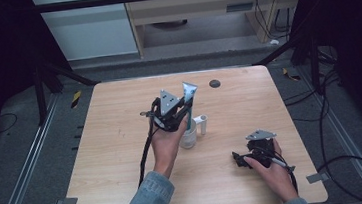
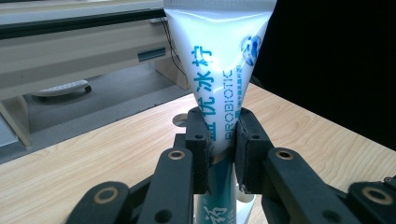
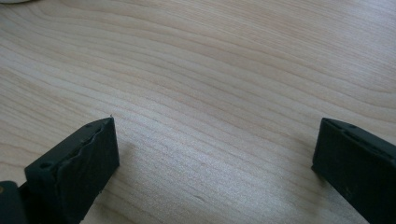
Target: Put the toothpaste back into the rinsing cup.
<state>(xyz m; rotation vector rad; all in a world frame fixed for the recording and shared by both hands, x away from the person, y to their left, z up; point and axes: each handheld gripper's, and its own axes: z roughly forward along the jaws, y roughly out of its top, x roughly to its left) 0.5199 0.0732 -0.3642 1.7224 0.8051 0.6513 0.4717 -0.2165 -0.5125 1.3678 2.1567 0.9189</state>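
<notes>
While you hold the tube above the cup, these are the weak spots:

Left tongs [image 2: 220, 154]: your jaws are closed tight on the toothpaste tube [image 2: 219, 70], pinching it low on its soft body, below the flat crimped end.

Tube: it stands nearly upright, wide end up, with its lower end going down into the white cup [image 1: 189, 136] near the middle of the table [image 1: 112, 138].

Right tongs [image 3: 215, 158]: your jaws are spread wide with nothing between them, resting low over bare wood at the right front of the table, well apart from the cup.

Risk, squeeze: a soft tube gives under the pads, so a harder pinch could dent it or, if the cap is loose, push paste out; I cannot tell the cap's state.

Risk, tipping: the cup looks light and nothing steadies it, so a sideways pull on the tube could drag or topple it.

Risk, slip: the glossy skin may slide through your pads if you lift quickly.

Risk, release: let go while the tube leans and it may fall out across the rim.
</notes>
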